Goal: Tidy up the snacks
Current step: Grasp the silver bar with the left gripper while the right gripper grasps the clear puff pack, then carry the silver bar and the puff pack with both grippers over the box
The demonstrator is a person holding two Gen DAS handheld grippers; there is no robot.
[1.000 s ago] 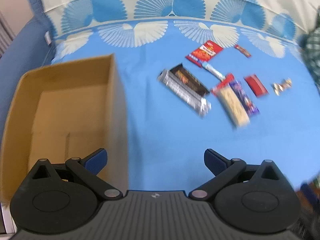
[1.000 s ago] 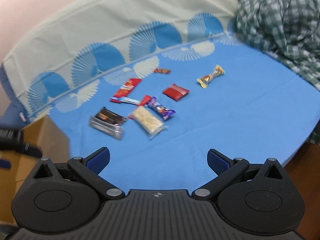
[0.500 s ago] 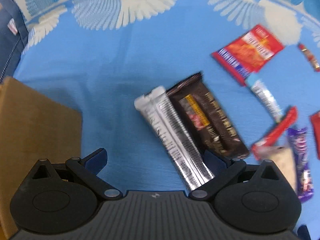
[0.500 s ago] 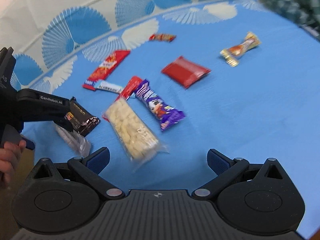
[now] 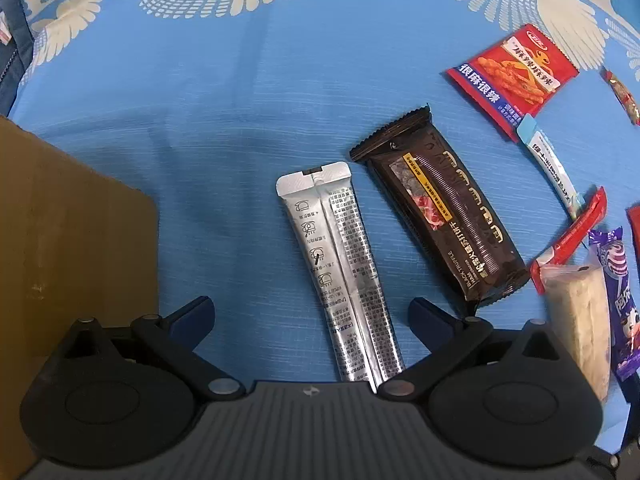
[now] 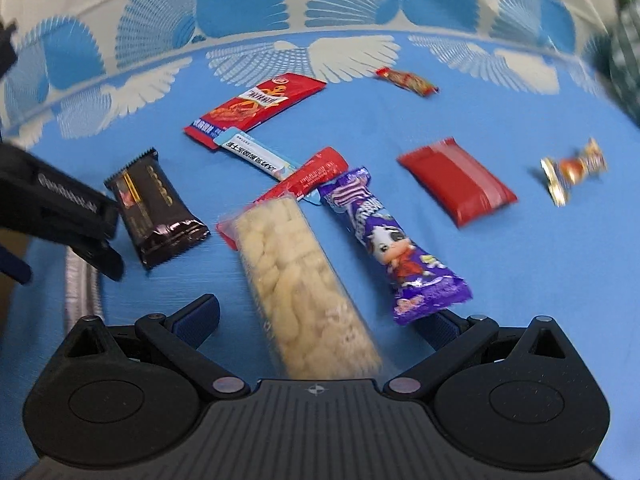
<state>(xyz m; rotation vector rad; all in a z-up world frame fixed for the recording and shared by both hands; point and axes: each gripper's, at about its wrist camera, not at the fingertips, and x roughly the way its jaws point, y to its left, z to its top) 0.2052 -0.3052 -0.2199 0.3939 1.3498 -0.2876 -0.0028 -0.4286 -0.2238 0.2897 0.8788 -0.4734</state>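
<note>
two views split the scene between them. only the left wrist view shows the cardboard box (image 5: 72,248), its brown wall filling the left edge, and the full length of the silver sachet (image 5: 340,268), which runs lengthwise between the spread fingers of the left tool (image 5: 310,312) without touching either; the tool is released and grasps nothing. just right of the sachet lies the dark chocolate bar (image 5: 440,216), tilted, apart from it by a thin strip of cloth.

only the right wrist view shows the flat red packet (image 6: 456,180), the gold-ended candy (image 6: 572,168) far right, and the whole purple milk candy pack (image 6: 392,244). the right tool (image 6: 320,316) is also released, fingers wide, with the clear puffed-snack bag (image 6: 304,280) lying between them (its near end blurred). the purple pack's lower end reaches the right finger; whether it touches i cannot tell. the left tool appears there as a dark shape at the left edge, over the silver sachet.

both views share the red spicy-strip pack (image 6: 256,108), the white-and-blue stick (image 6: 256,156) overlapping its corner, the thin red stick (image 6: 312,172) under the puffed-snack bag, and a small red candy (image 6: 406,80) farther back.

everything lies on a blue cloth (image 5: 240,100) with white fan shapes; beyond it the cloth turns cream with blue fans. a green checked fabric (image 6: 624,40) shows at the far right edge. bare cloth lies between the box and the sachet, and to the right of the purple pack.
</note>
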